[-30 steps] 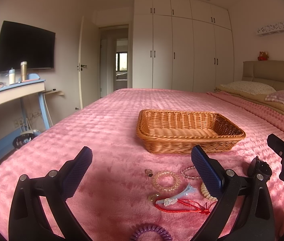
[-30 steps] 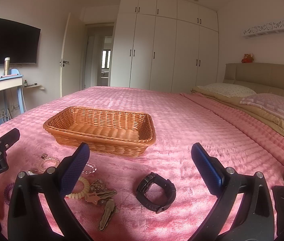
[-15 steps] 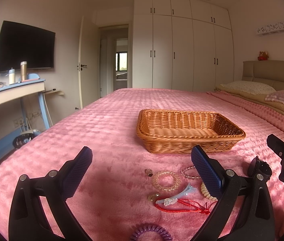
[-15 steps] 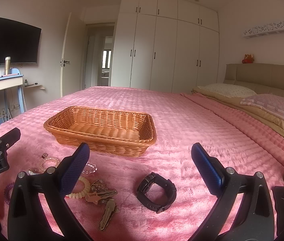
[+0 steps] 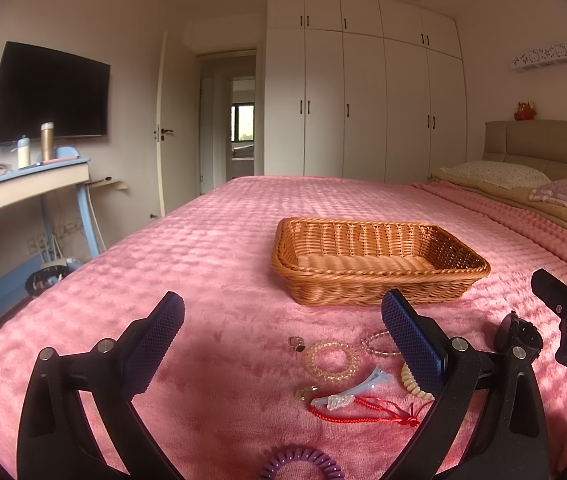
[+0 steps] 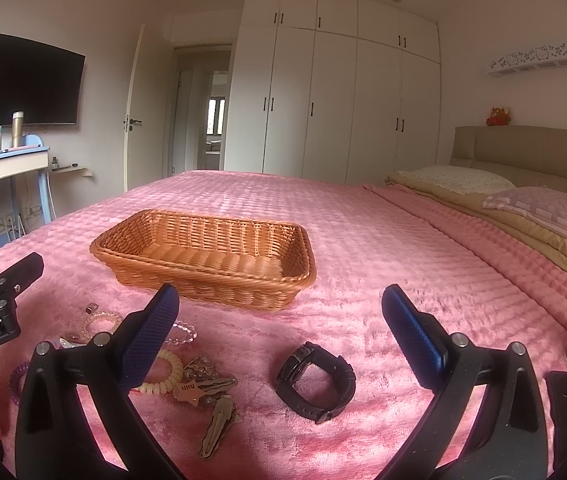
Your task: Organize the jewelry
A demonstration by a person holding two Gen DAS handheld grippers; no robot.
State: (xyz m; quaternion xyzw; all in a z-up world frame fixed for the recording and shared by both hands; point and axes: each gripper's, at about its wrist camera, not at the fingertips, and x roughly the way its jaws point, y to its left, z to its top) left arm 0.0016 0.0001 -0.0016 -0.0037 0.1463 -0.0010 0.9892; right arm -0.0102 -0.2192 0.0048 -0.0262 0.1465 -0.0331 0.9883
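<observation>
Left wrist view: the empty rectangular woven wicker basket (image 5: 379, 264) lies long axis left-right on the pink bed (image 5: 211, 264); jewelry pieces (image 5: 335, 360) lie nearer. Left gripper (image 5: 283, 344) and right gripper (image 6: 279, 336) both gape, holding nothing.

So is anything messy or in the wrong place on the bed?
Yes. The basket is empty, while the bracelets, hair clip, red string, keys and watch lie scattered on the pink blanket in front of it. Nothing looks broken.

Woven wicker basket (image 5: 379, 264) on plush, fuzzy pink bedspread (image 5: 203, 264).
</observation>
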